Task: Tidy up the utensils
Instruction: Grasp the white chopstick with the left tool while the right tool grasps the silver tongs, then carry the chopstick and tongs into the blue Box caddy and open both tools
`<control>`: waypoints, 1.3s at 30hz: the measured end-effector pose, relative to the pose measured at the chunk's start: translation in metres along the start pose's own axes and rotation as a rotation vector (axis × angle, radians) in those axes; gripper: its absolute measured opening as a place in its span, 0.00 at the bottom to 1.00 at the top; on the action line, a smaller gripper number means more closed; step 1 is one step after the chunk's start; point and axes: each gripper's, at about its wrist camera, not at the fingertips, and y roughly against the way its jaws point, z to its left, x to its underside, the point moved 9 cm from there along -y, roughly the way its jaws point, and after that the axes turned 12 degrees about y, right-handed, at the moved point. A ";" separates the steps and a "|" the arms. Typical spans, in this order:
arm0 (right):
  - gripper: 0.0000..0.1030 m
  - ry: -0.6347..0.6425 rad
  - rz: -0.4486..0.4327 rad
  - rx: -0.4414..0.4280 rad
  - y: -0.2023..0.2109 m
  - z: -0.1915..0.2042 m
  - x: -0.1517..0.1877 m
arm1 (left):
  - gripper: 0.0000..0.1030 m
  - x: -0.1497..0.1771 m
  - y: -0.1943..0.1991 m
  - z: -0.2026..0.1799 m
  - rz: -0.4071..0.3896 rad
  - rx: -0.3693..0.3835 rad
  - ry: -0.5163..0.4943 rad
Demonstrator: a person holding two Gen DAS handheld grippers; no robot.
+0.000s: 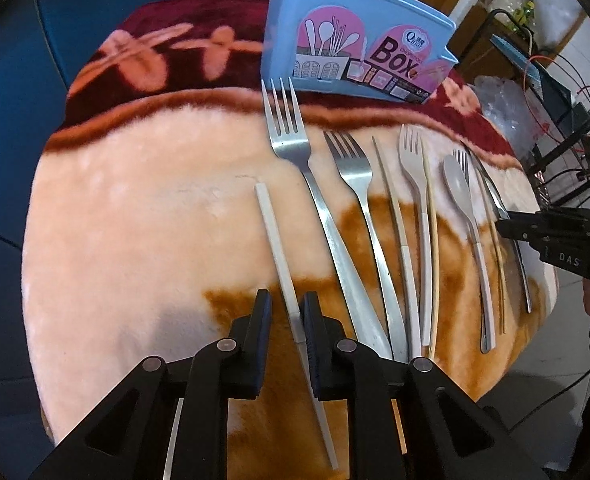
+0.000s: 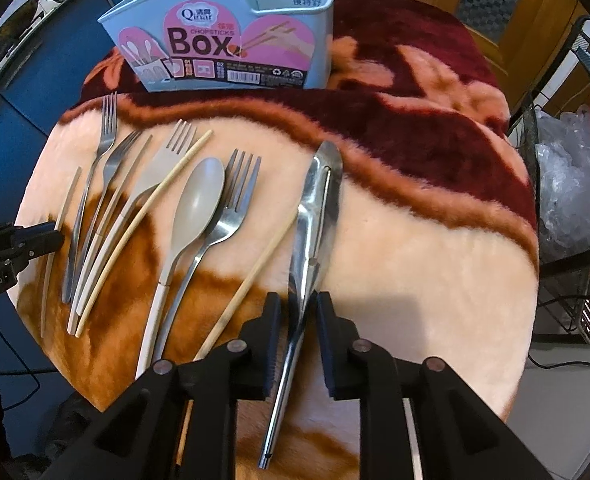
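left tongs point(image 1: 287, 312) pinch the chopstick point(image 1: 273, 232), right tongs point(image 2: 298, 312) pinch the steel spoon point(image 2: 315, 216); lift both straight, then drop handles-first into the box point(image 2: 215, 16).

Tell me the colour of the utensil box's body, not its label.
Pale blue. The utensil box shows it best in the right wrist view, with a pink label on its front.

Your two wrist cameras look steeply down, close over the blanket point(image 1: 135, 200), sharing the utensil row point(image 2: 199, 200) and blue box point(image 1: 335, 40).

left claw point(image 1: 287, 312): nearly closed, pointing down | right claw point(image 2: 298, 312): same
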 end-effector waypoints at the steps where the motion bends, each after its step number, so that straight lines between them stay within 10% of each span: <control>1: 0.16 -0.001 -0.006 0.002 0.001 0.000 0.000 | 0.10 0.000 0.000 0.000 0.004 0.011 0.000; 6: 0.15 -0.047 -0.076 -0.023 0.006 -0.005 0.002 | 0.06 -0.002 0.008 -0.002 -0.034 0.069 0.018; 15: 0.14 -0.075 -0.337 0.045 0.059 -0.015 -0.011 | 0.06 -0.032 0.068 -0.030 -0.334 0.118 -0.056; 39: 0.14 -0.045 -0.882 0.167 0.144 -0.032 -0.132 | 0.06 -0.208 0.129 -0.060 -0.936 0.188 0.092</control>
